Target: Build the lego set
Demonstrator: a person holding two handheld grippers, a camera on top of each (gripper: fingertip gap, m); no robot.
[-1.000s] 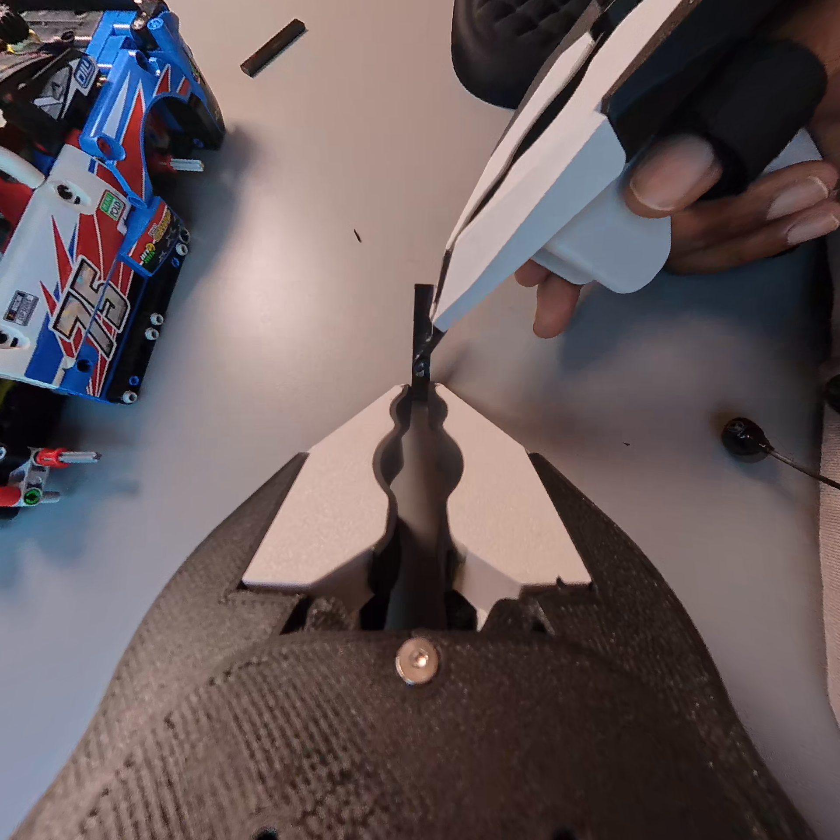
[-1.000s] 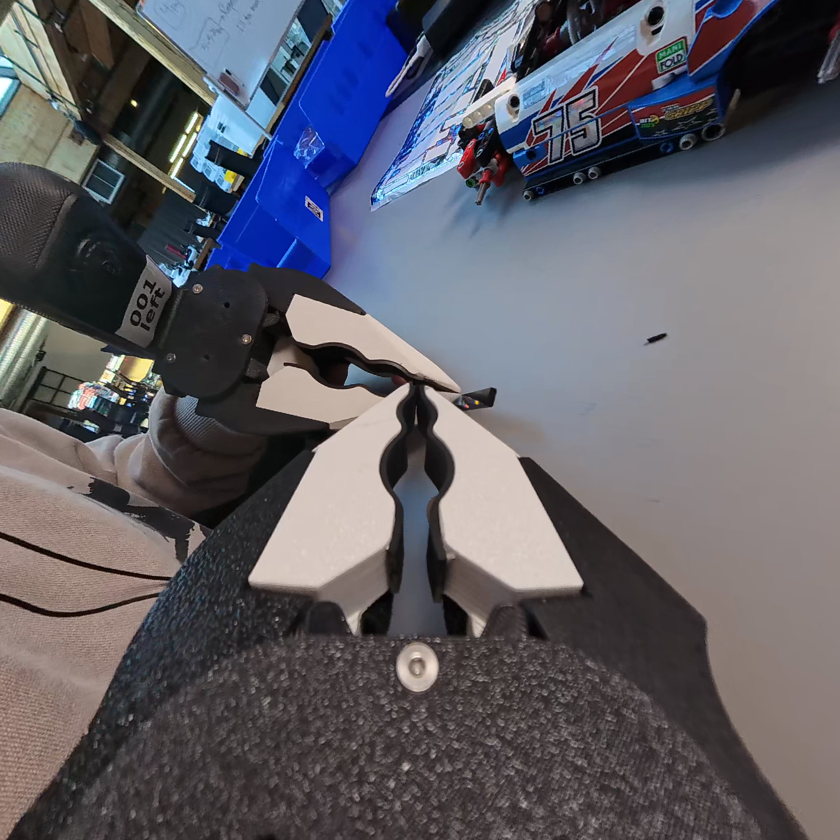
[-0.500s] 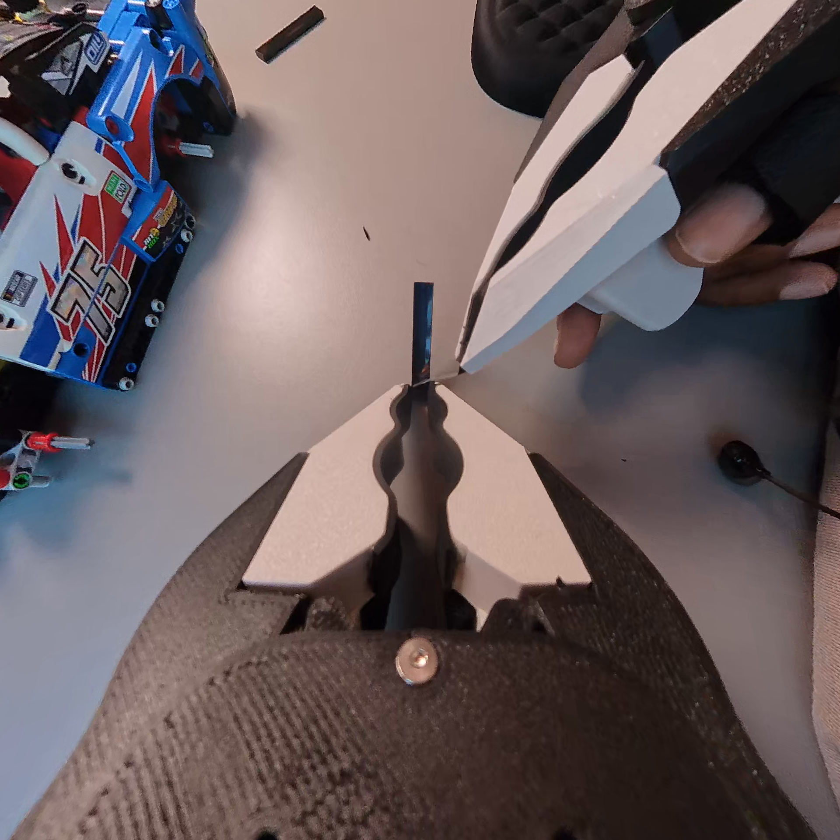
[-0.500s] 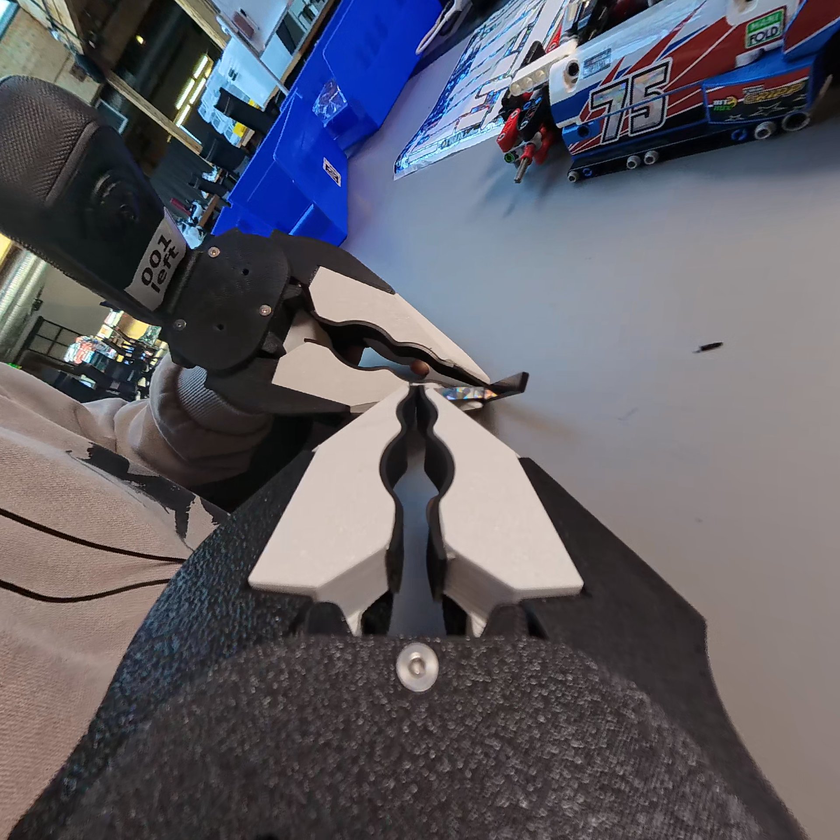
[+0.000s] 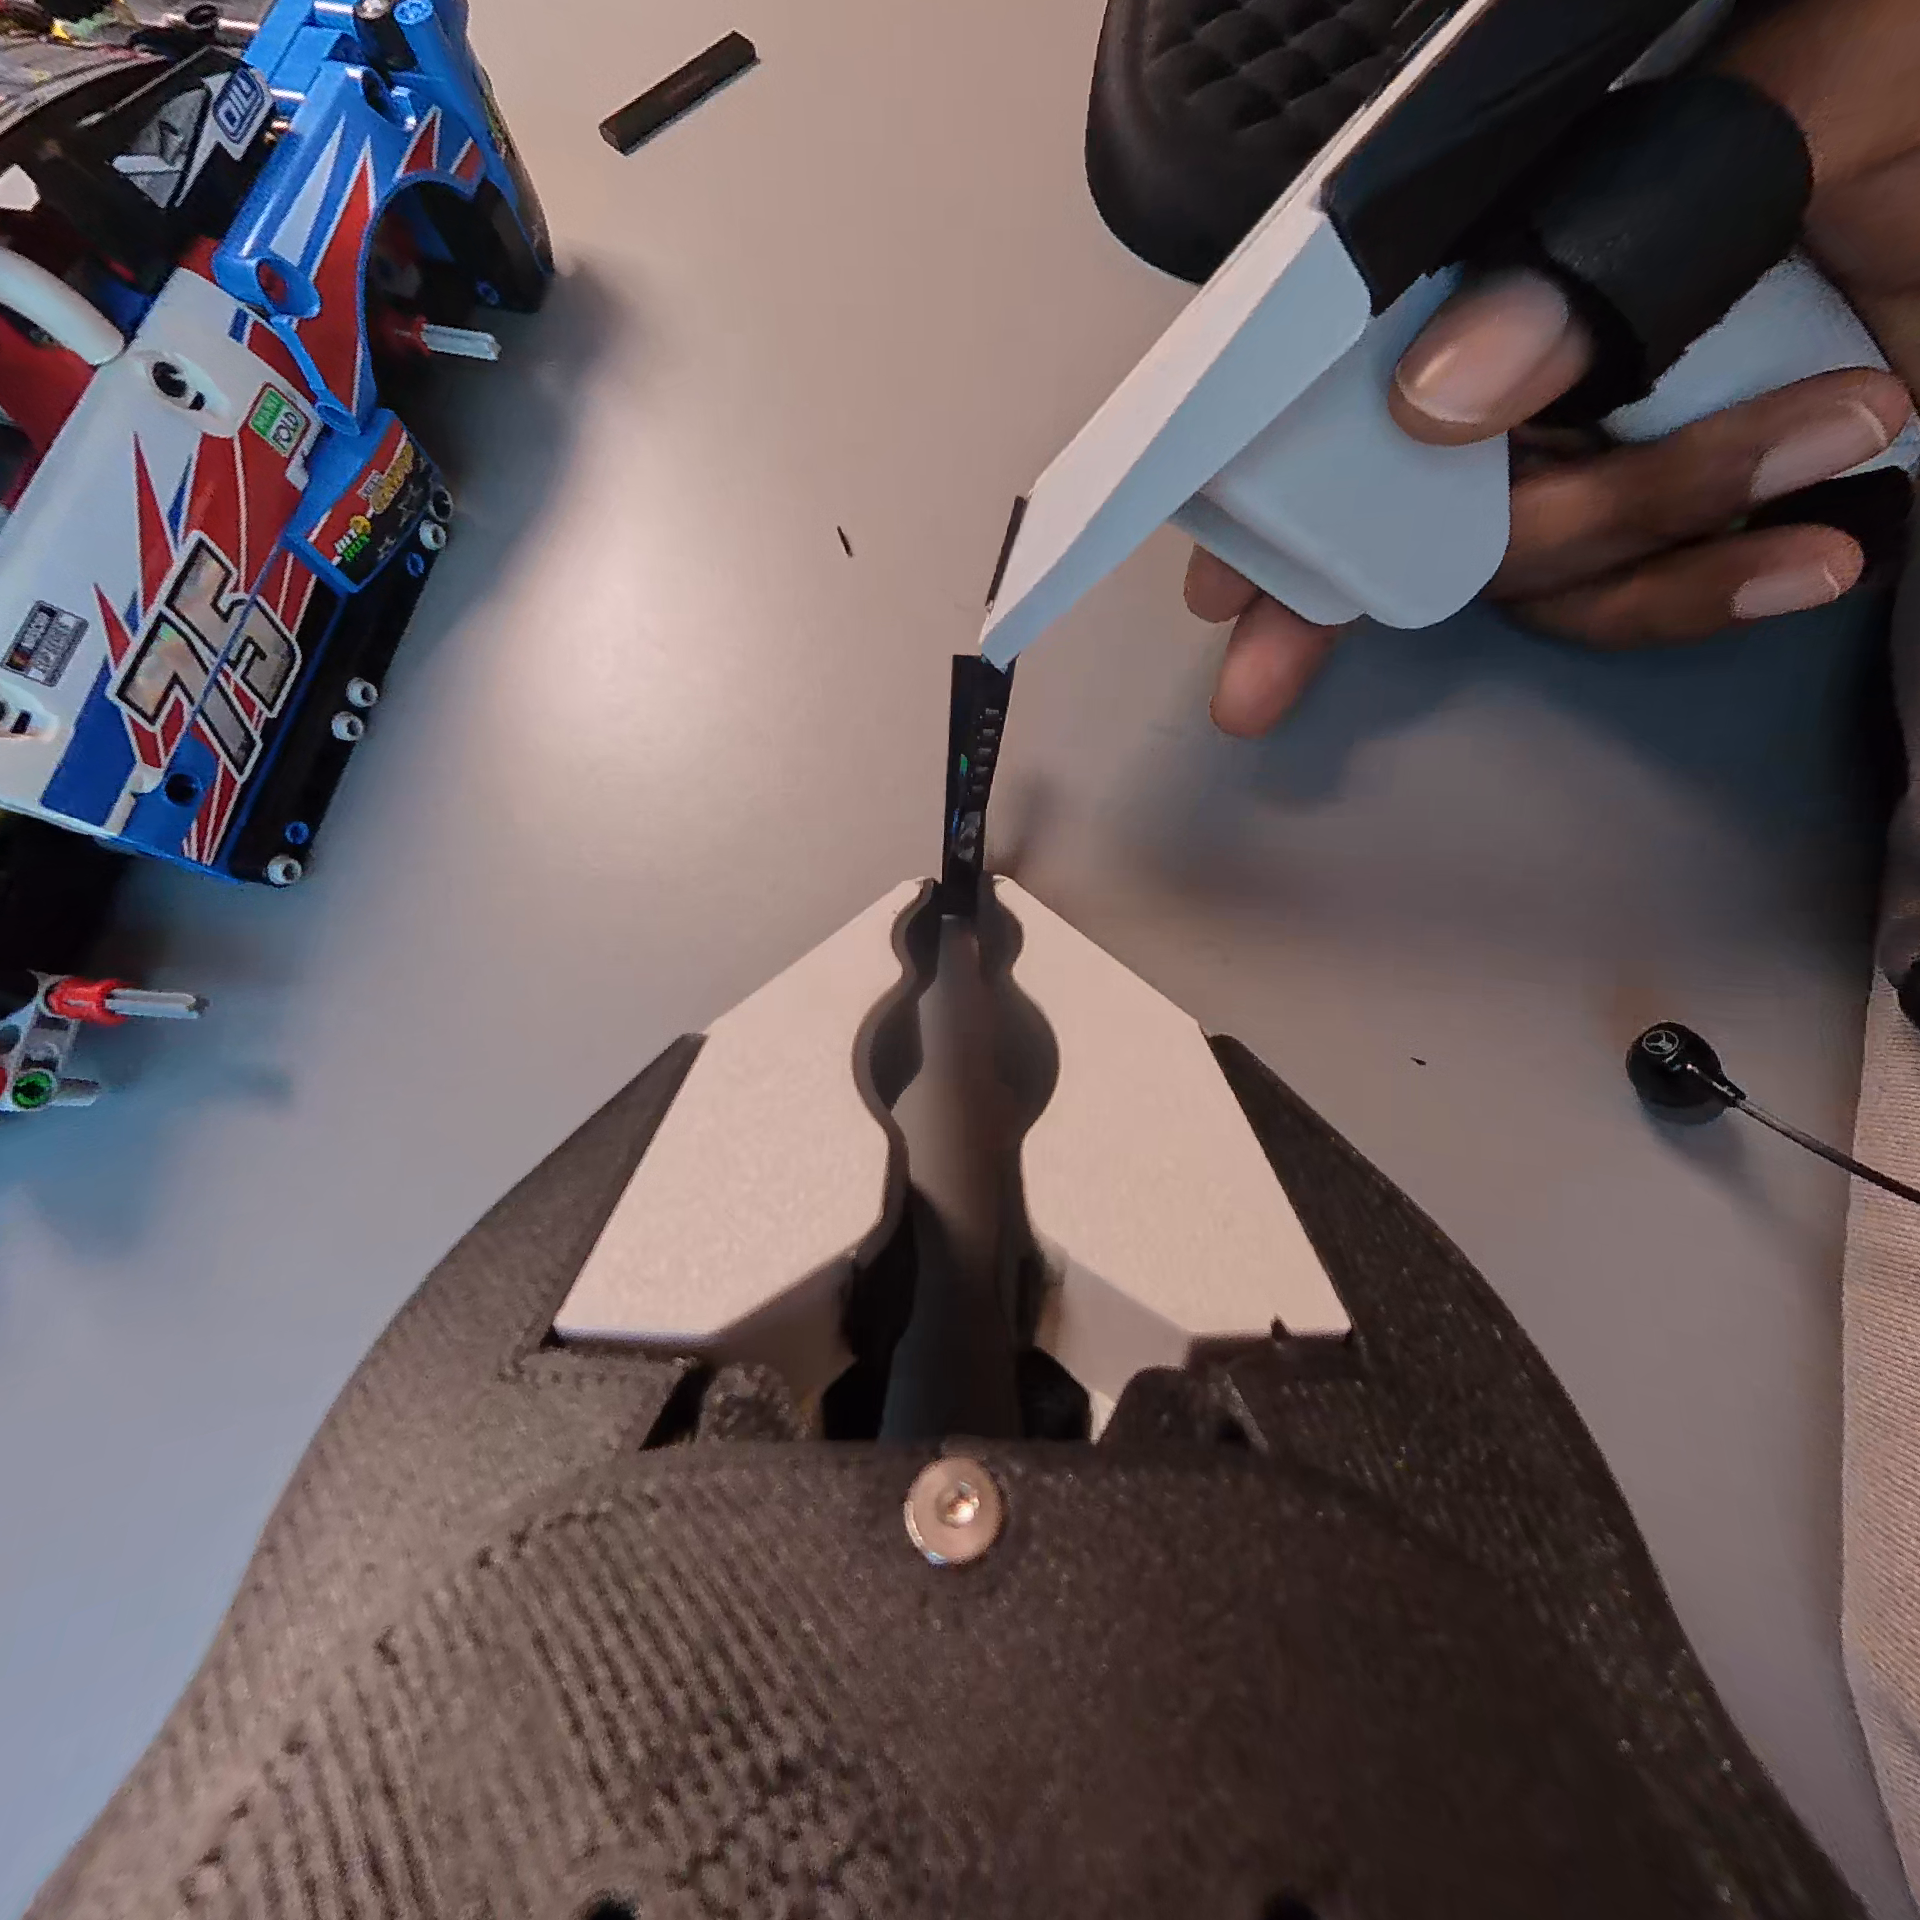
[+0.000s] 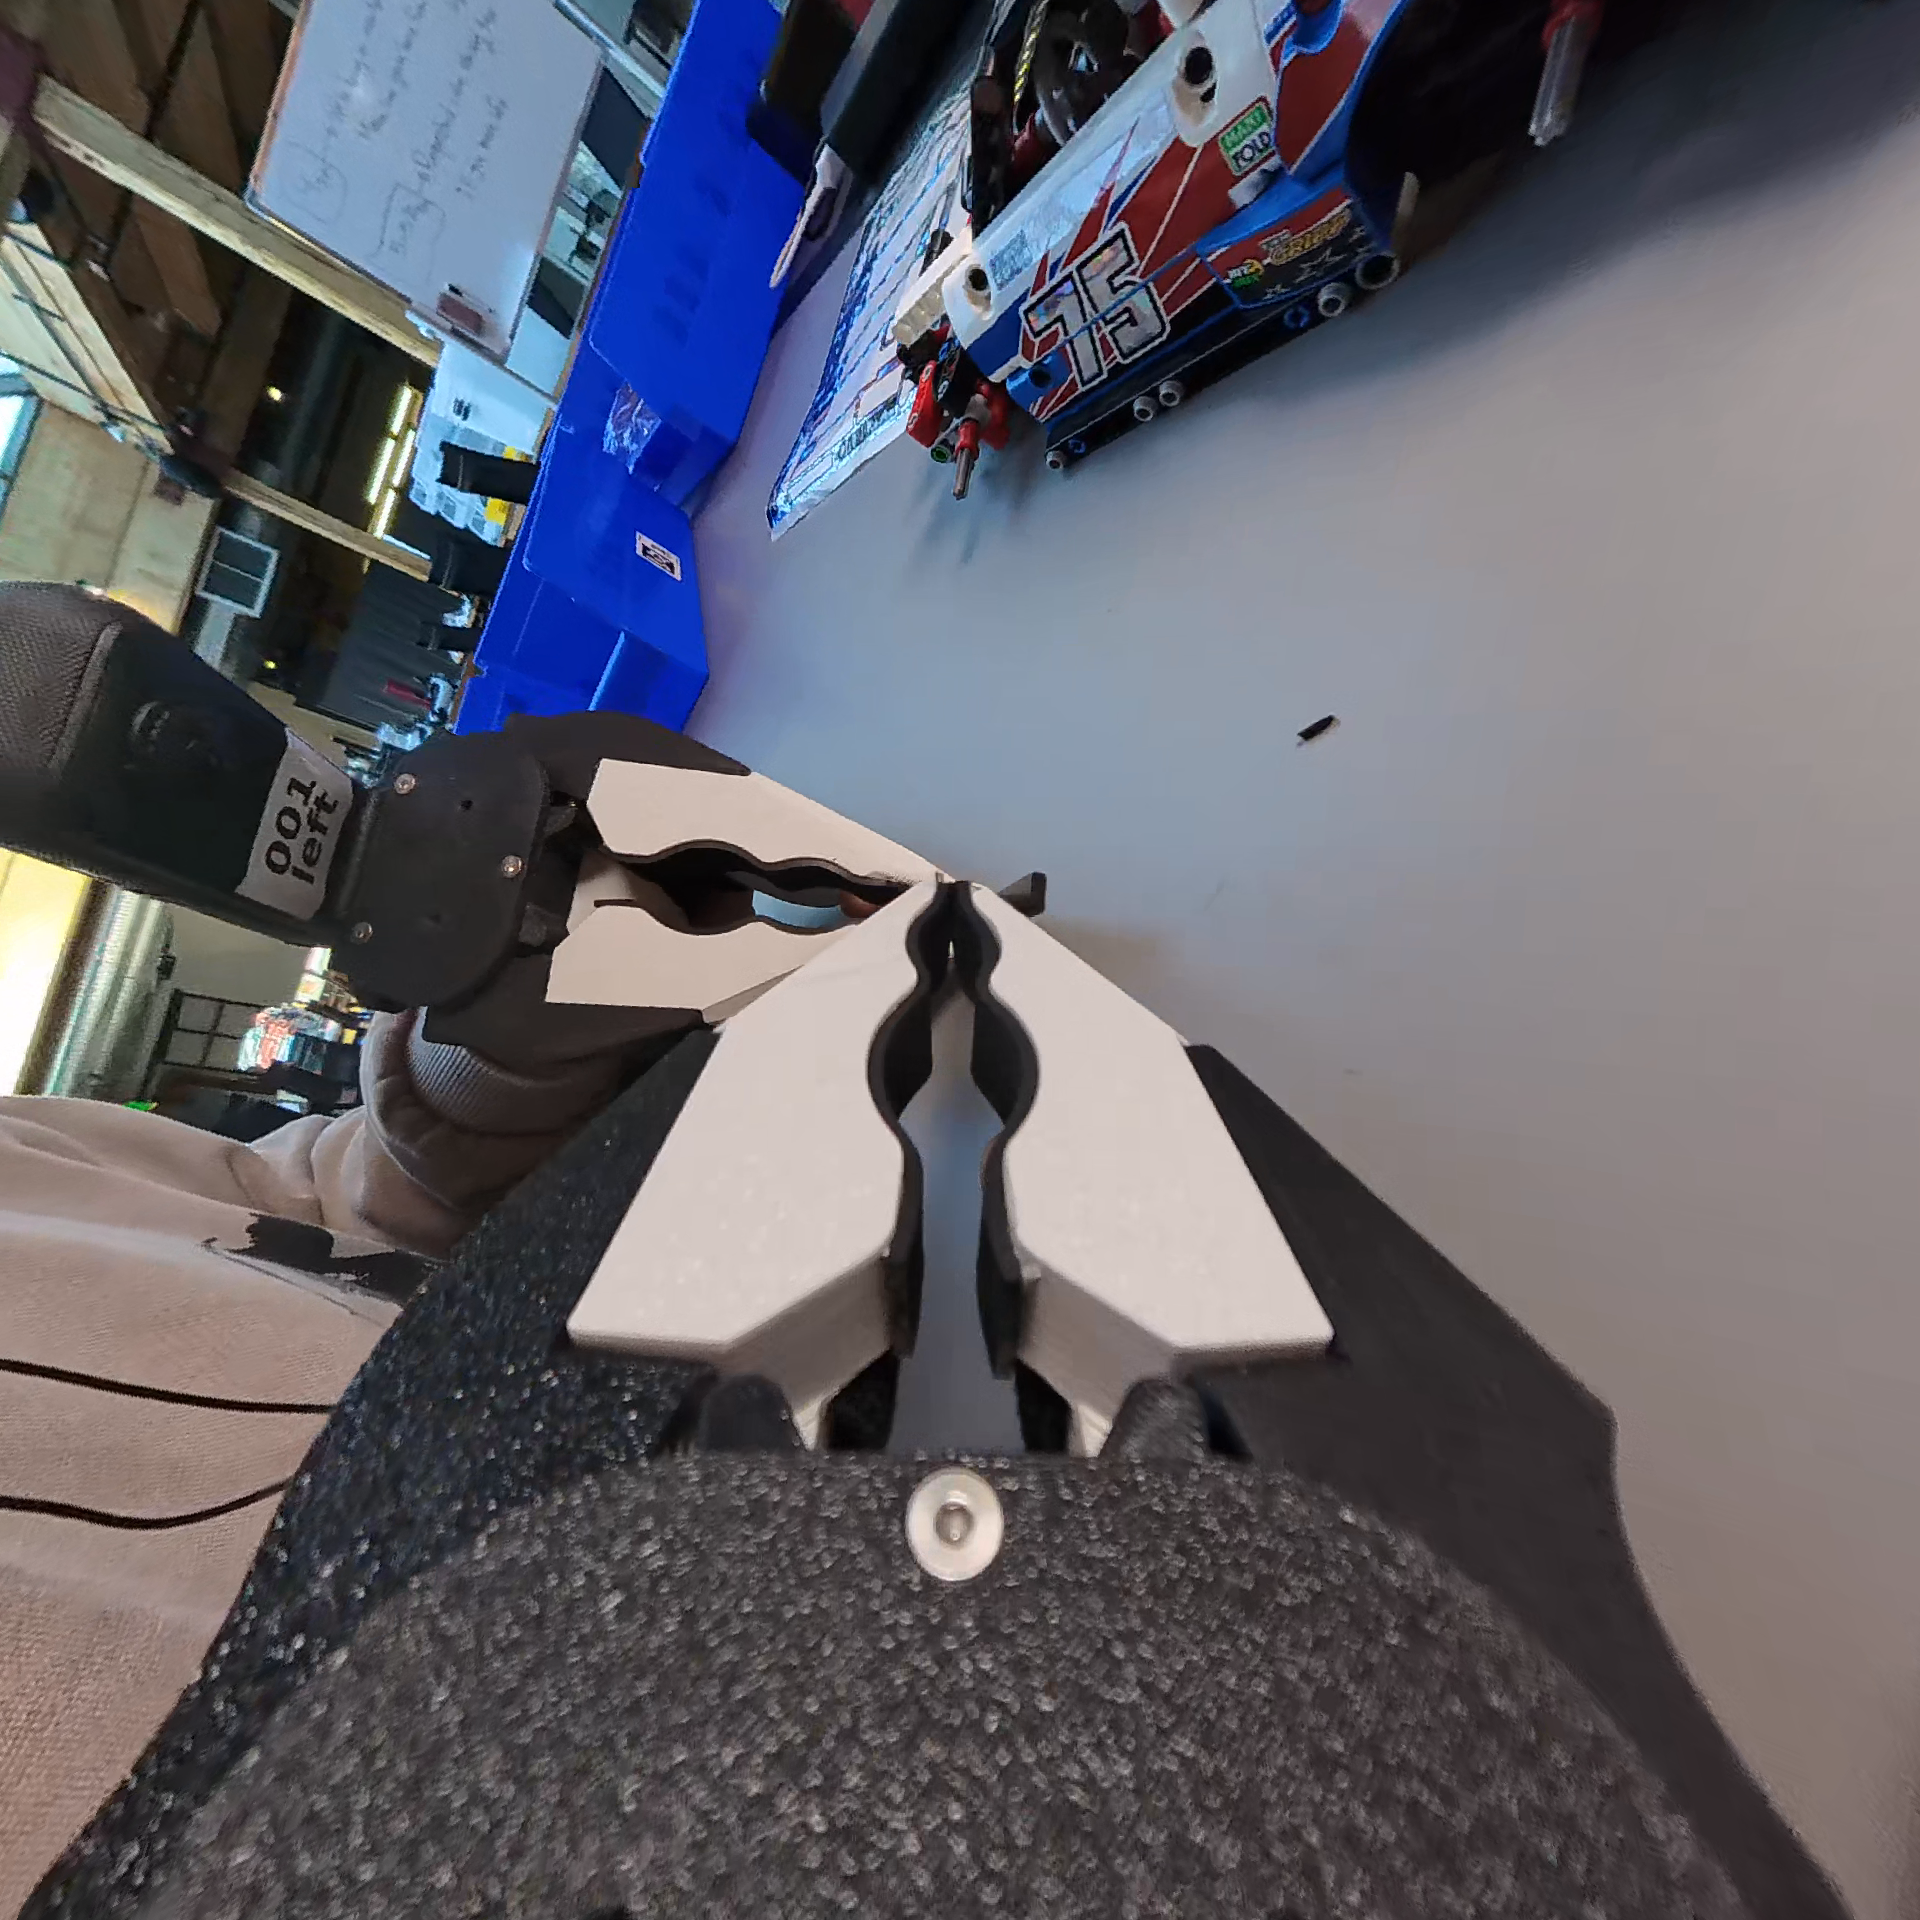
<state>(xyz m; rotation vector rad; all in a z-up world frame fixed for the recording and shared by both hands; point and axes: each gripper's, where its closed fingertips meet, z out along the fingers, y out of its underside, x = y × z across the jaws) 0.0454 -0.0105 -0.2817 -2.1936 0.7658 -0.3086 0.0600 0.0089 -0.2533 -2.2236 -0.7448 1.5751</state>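
Observation:
My left gripper (image 5: 958, 888) is shut on a thin black Lego strip (image 5: 968, 769) with a shiny sticker, which sticks out forward above the grey table. My right gripper (image 6: 951, 885) is shut; in the left wrist view its tip (image 5: 992, 649) touches the far end of the strip from the upper right. In the right wrist view only the strip's end (image 6: 1027, 886) shows past my fingertips, with the left gripper (image 6: 894, 883) coming in from the left. The blue, white and red Lego race car (image 5: 208, 468) stands at the far left, also seen in the right wrist view (image 6: 1143, 260).
A loose black beam (image 5: 681, 91) lies beyond the car. A small red and grey sub-assembly (image 5: 62, 1039) lies left. A black round piece on a thin cable (image 5: 1673, 1055) lies right. Blue bins (image 6: 623, 468) and an instruction booklet (image 6: 868, 405) sit behind the car. The tips of one gripper are about 4 centimetres away from the tips of the other.
The right gripper's tip moved from beside my left fingertips out to the far end of the strip. The strip now leans slightly right. The left gripper keeps its hold.

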